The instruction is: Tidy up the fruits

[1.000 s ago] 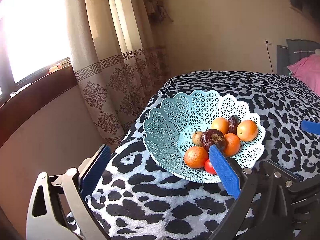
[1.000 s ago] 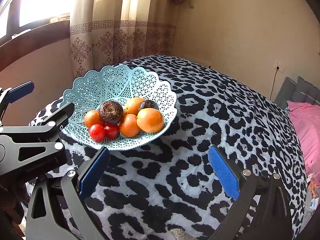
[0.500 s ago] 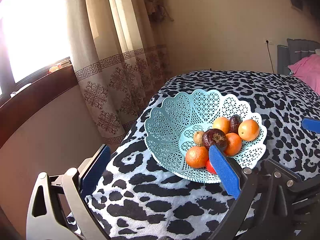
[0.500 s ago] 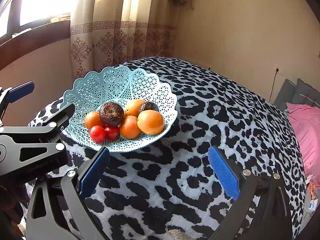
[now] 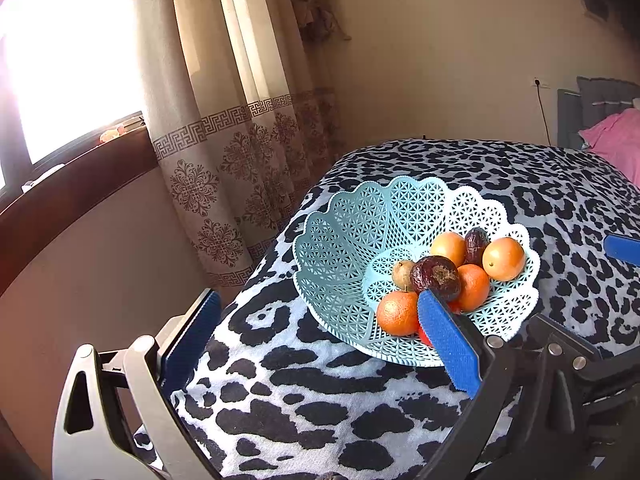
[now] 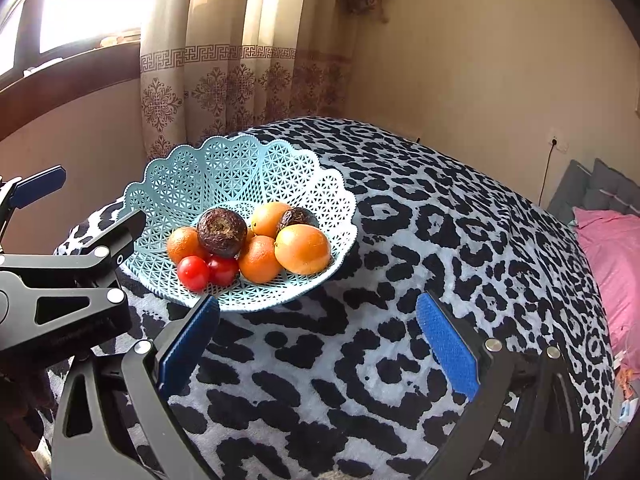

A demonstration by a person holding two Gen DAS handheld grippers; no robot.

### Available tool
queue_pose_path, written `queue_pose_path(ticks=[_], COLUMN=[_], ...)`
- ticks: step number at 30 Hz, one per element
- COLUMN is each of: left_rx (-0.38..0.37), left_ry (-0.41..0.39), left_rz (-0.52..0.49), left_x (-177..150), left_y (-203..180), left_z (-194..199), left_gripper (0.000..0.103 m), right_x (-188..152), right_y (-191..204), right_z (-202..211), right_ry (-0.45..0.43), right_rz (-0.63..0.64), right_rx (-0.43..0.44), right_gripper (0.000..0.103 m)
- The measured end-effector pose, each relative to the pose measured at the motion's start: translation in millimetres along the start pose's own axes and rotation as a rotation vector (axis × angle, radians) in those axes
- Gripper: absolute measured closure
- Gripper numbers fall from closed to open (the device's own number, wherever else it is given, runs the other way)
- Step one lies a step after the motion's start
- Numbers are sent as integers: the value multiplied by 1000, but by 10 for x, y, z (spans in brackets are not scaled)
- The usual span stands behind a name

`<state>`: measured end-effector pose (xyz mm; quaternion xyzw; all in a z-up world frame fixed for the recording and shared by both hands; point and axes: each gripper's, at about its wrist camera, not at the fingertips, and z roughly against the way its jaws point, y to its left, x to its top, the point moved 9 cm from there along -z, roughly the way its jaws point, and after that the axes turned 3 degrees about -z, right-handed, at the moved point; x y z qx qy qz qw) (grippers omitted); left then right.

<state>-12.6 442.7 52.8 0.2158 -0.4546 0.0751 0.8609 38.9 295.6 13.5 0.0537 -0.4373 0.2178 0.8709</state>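
While both grippers are waiting with jaws wide apart and holding nothing, the fruits are sitting in the pale blue lacy plastic basket [image 6: 240, 172], ahead of the right gripper [image 6: 318, 340] and to its left. The left gripper [image 5: 320, 336] is hanging just beside the basket's near rim.

A good pick is probably one fruit from the top, like the dark wrinkly round fruit [image 6: 222, 232], squeezed gently. The two small red tomatoes [image 6: 193, 273] are lying close under it, and the big orange [image 6: 303, 249] is crowding the near side. The black and white spotted blanket [image 6: 440, 240] is soft, so the basket may tip.
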Motion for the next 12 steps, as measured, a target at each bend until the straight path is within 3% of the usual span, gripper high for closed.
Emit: queue_pose_path(ticks=[12], left_rx=[-43], left_ry=[3], left_rz=[-11], left_x=[-5], left_y=[-209], left_z=[114], left_gripper=[3], right_x=[-141], right_y=[-365], right_z=[64], right_ry=[52], right_rz=[-71], right_rx=[-55], right_gripper=[5])
